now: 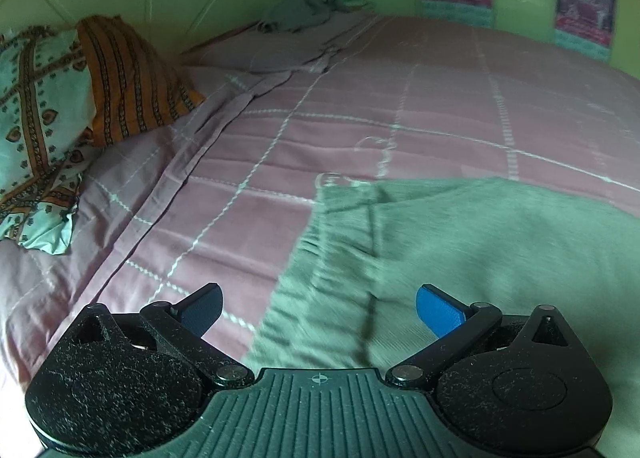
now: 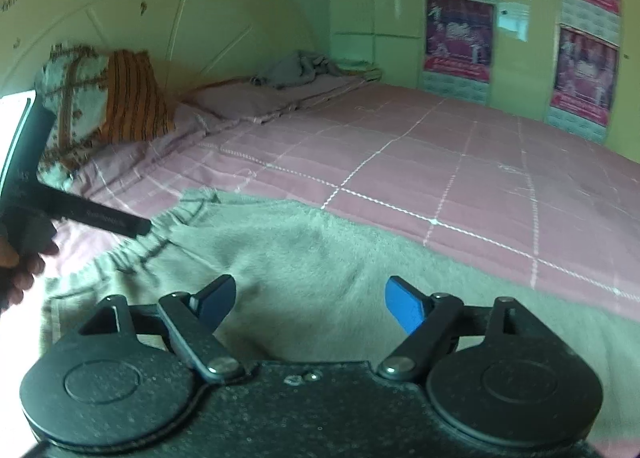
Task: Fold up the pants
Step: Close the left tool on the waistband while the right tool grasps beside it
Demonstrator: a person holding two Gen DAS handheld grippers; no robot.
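Both my grippers, left gripper (image 1: 319, 308) and right gripper (image 2: 308, 304), fingers wide, nothing held, over pants (image 1: 460, 258), lower frame. Risk: pinching bedsheet (image 1: 400, 98) along with waistband.

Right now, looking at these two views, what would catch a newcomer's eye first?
The green pants spread flat on the pink checked bedsheet, close in front of both open grippers. At the head of the bed, an orange striped pillow leans against a patterned teal one. Posters line the green wall behind.
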